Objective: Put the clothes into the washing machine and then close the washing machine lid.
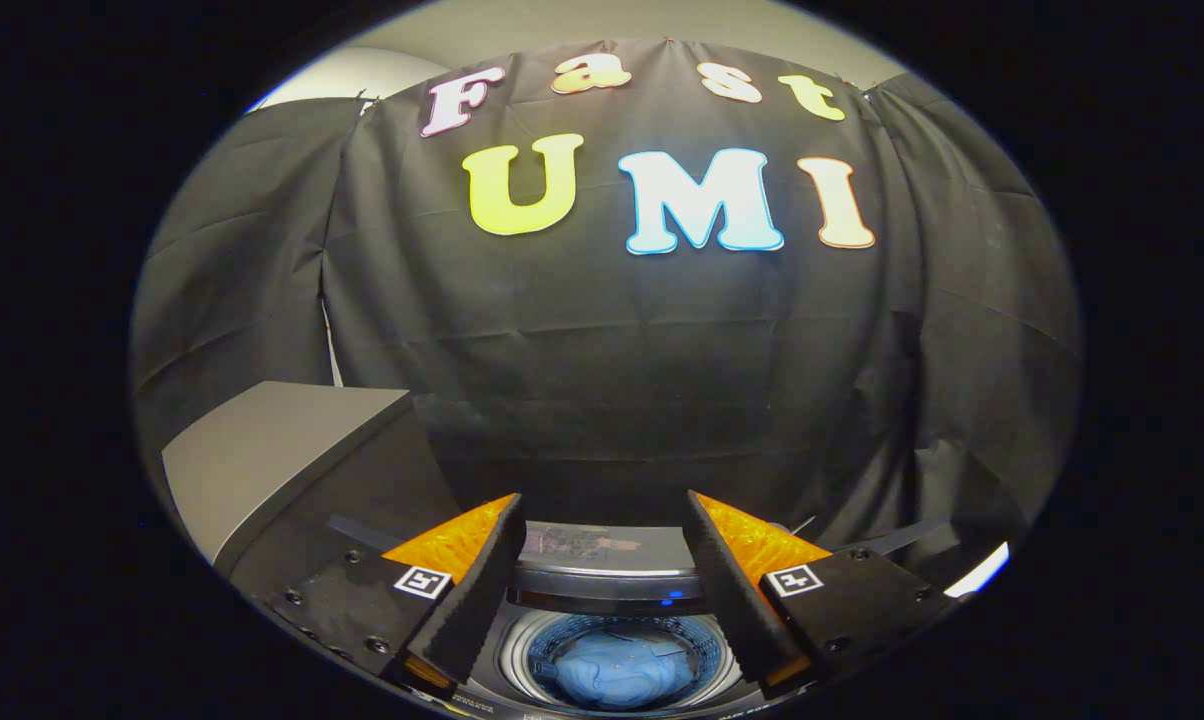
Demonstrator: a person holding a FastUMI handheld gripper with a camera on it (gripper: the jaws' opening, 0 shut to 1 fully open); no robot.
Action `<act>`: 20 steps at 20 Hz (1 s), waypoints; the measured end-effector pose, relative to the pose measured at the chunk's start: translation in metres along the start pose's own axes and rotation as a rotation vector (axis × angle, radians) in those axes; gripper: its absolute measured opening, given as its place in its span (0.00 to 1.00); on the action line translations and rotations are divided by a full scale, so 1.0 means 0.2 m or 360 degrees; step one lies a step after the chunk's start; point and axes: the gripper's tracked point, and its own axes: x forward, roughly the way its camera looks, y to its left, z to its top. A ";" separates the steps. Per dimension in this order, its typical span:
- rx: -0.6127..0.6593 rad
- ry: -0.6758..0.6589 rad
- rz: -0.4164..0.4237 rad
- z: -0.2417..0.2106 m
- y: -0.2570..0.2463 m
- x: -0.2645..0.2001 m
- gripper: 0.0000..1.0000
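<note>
My gripper (602,515) is open, its two orange-and-black fingers (482,560) spread wide with nothing between them. Below and between the fingers lies the top-loading washing machine, its round drum (522,650) open to view. A blue garment (617,672) lies bunched inside the drum. The machine's dark control panel (602,560) runs along the back rim, just beyond the drum, with a small blue light on it. The grey lid (272,460) stands raised to the left of the left finger.
The black cloth wall (602,380) hangs close behind the machine. A bright strip (977,575) shows low to the right of the right finger.
</note>
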 end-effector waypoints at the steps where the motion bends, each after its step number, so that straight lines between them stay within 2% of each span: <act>1: 0.0008 -0.0005 0.0002 -0.02 0.00 -0.02 0.98; 5: 0.0046 0.0006 0.0034 -0.15 0.01 -0.13 0.98; 9: 0.0228 0.0085 0.0045 -0.41 -0.03 -0.27 0.97; 11: 0.0236 0.0125 0.0053 -0.54 -0.02 -0.34 0.97; 15: 0.0172 0.0174 0.0075 -0.67 -0.01 -0.45 0.98; 17: 0.0081 0.0094 0.0084 -0.64 0.00 -0.50 0.98; 20: -0.0159 -0.0054 0.0090 -0.62 0.02 -0.64 0.98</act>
